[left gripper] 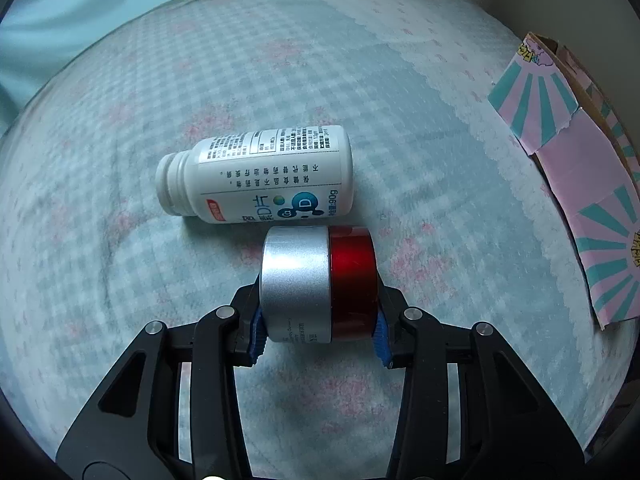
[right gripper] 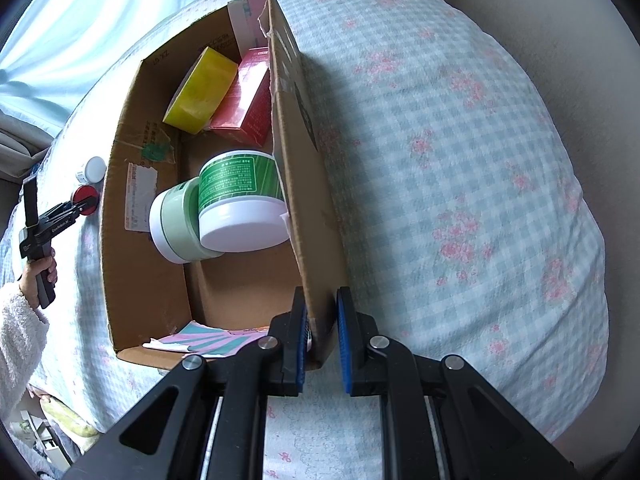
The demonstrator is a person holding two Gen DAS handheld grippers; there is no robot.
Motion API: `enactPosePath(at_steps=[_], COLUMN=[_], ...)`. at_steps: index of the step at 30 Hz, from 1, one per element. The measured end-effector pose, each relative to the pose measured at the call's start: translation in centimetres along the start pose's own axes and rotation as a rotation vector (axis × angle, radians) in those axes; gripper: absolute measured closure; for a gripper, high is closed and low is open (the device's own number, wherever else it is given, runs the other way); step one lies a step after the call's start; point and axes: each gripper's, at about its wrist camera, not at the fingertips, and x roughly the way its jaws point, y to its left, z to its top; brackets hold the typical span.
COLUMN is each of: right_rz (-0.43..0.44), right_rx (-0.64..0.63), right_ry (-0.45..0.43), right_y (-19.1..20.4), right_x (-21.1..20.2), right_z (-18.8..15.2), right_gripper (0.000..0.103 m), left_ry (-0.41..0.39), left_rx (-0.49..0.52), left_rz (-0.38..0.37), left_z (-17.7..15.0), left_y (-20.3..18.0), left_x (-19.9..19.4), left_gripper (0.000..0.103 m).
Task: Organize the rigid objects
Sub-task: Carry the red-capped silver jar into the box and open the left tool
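Observation:
My left gripper [left gripper: 318, 330] is shut on a silver-and-red round tin [left gripper: 318, 280], held lying on its side just above the bedspread. A white capless pill bottle [left gripper: 256, 174] lies on its side right behind the tin. My right gripper [right gripper: 322, 344] is shut on the near wall of an open cardboard box [right gripper: 308, 240]. Inside the box lie a yellow box [right gripper: 200, 90], a red box [right gripper: 244, 100], a green-labelled white jar [right gripper: 240, 200] and a pale green jar [right gripper: 176, 224]. The left gripper [right gripper: 82, 204] with the tin also shows left of the box.
Everything rests on a soft checked bedspread [left gripper: 360, 60] with pink flowers. The box's pink and teal flap [left gripper: 580, 184] stands at the right of the left wrist view. A curtain [right gripper: 80, 20] hangs behind the bed. A wall [right gripper: 560, 40] lies to the right.

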Motion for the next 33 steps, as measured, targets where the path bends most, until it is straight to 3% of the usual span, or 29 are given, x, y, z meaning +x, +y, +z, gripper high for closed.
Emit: enactPosePath(at_steps=[8,16,26,33], right_rz=[0.003,-0.026,-0.033,0.001], right_rx=[0.016,-0.01,-0.071,-0.068], right_ry=[0.007,0.024,0.054,0.048], right_y=[-0.2,0.3,0.6,0.2], right_x=[0.0,0.1,0.1,-0.2], right_z=[0.2,0.5,0.8,0.6], right_gripper=[0.09,0.091,0.091,0.091], left_ry=[-0.057,-0.174,-0.301,-0.372], left_rx=[-0.141,-0.285,-0.329,-0.304], left_rz=[0.029,0.105,0.143,0.082], left_z=[-0.8,-1.0,1.8,5.9], left_y=[0.3,-1.6,-10.4,-18.2], left_x=[-5.6,-16.0,-27.5,-29.2], left_gripper=[0.065,0.065,0.065,0.065])
